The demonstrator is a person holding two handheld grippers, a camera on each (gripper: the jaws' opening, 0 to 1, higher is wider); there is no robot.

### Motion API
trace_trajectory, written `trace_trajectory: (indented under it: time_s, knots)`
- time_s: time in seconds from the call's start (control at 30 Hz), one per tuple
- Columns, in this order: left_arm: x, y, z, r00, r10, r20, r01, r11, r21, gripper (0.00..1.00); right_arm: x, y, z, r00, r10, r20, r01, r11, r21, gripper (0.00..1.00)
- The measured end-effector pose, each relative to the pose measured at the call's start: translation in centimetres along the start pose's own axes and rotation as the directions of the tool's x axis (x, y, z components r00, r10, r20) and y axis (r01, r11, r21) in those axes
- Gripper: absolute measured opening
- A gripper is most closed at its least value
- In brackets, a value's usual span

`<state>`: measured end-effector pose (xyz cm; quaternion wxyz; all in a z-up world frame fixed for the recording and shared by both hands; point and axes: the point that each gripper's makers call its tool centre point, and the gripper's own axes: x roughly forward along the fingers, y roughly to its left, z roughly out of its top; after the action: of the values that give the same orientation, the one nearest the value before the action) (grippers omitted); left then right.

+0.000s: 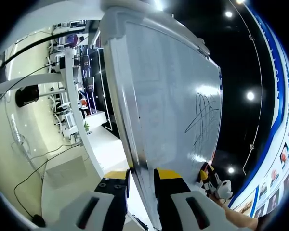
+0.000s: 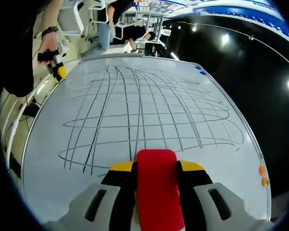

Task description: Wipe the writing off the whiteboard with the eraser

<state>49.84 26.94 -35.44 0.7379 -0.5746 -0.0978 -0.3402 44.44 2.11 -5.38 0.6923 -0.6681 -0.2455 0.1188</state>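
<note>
In the left gripper view, the left gripper (image 1: 141,185) pinches the board's (image 1: 168,96) edge between narrow yellow-tipped fingers (image 1: 116,179), the scribble (image 1: 202,115) lying beyond them to the right. In the right gripper view, the right gripper (image 2: 156,173) clamps a red eraser (image 2: 156,192), with the writing just ahead. Press it flat and sweep in overlapping rows while the left steadies the board.

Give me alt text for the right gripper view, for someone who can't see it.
The right gripper holds a red eraser just before a whiteboard covered in a crisscross of dark marker lines. At the board's far left edge, the left gripper grips the frame.
</note>
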Motion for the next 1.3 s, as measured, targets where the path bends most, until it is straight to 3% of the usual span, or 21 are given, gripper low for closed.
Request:
trace_trajectory:
  time_s: [1.3]
  knots:
    - [-0.2, 0.0, 0.1, 1.0, 0.0, 0.005, 0.0, 1.0, 0.001, 0.23, -0.9, 6.2, 0.3, 1.0, 0.018, -0.003, -0.018, 1.0, -0.001, 0.35]
